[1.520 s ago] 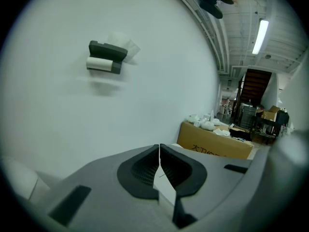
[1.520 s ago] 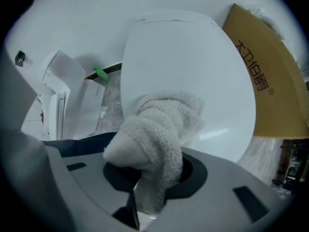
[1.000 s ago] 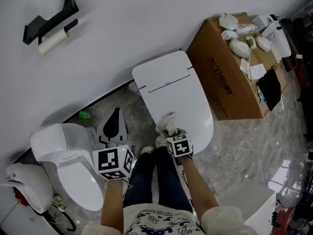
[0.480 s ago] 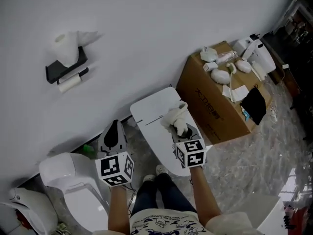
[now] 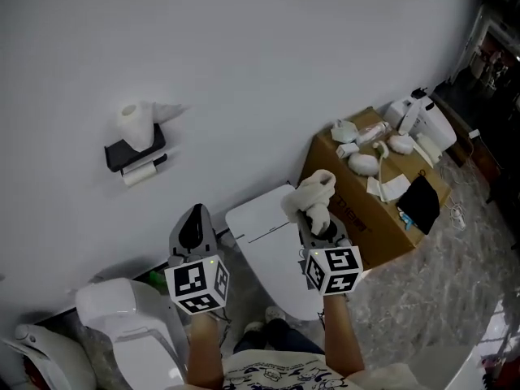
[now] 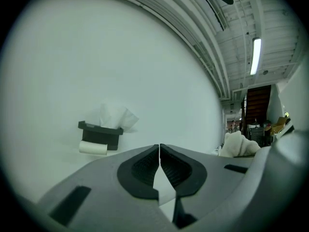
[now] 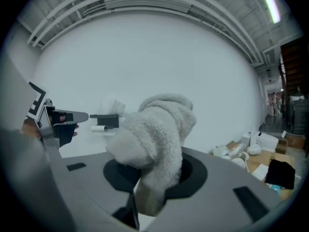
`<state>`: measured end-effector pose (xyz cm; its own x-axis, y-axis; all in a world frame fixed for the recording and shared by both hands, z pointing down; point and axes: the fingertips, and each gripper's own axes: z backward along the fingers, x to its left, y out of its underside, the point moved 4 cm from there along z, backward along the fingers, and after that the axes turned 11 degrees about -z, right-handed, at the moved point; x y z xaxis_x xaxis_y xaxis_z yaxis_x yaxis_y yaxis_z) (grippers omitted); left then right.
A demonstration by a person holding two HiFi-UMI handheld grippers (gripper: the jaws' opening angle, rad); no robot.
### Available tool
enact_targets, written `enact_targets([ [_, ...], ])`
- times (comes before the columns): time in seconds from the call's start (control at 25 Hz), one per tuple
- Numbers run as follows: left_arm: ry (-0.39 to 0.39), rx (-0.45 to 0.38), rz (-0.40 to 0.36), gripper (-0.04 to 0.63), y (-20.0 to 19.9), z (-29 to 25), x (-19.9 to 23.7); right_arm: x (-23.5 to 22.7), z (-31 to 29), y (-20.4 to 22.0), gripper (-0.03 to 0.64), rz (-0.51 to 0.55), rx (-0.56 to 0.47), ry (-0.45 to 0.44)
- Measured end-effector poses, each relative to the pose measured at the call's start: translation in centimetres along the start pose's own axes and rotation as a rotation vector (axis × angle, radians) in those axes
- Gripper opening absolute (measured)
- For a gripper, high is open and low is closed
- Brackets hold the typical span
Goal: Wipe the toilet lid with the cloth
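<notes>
Right claw pinches cloth — long axis along claw, toward wall.

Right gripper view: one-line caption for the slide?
Right gripper shut on a fluffy white cloth, held up facing the white wall; left gripper and wall-mounted tissue holder visible at left.

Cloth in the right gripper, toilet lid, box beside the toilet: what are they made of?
Cloth: off-white fleecy or terry-type fabric; nubbly pile, soft bunched folds.
Toilet lid: smooth, hard and white with a crisp seam line; probably moulded plastic, though the look alone cannot rule out ceramic.
Box: brown cardboard, matte, with dark print on its side.
</notes>
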<state>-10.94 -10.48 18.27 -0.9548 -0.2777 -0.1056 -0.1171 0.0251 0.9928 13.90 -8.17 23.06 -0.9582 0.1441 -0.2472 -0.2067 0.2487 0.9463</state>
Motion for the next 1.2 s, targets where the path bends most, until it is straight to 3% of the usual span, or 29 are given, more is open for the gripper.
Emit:
enact_targets([
  [0.24,0.002,-0.038,0.011,0.012,-1.8,0.6,-0.5,0.5,0.8,-3.3,0.100,0.011,-0.088,-0.004],
  [0.56,-0.019,-0.048,-0.051,0.012,-3.4,0.8,-0.8,1.1,0.7,-5.5,0.100,0.026,-0.132,-0.026],
  [1.2,-0.028,-0.053,-0.072,0.012,-3.7,0.6,0.2,1.9,-0.1,-5.7,0.100,0.017,-0.140,-0.035],
])
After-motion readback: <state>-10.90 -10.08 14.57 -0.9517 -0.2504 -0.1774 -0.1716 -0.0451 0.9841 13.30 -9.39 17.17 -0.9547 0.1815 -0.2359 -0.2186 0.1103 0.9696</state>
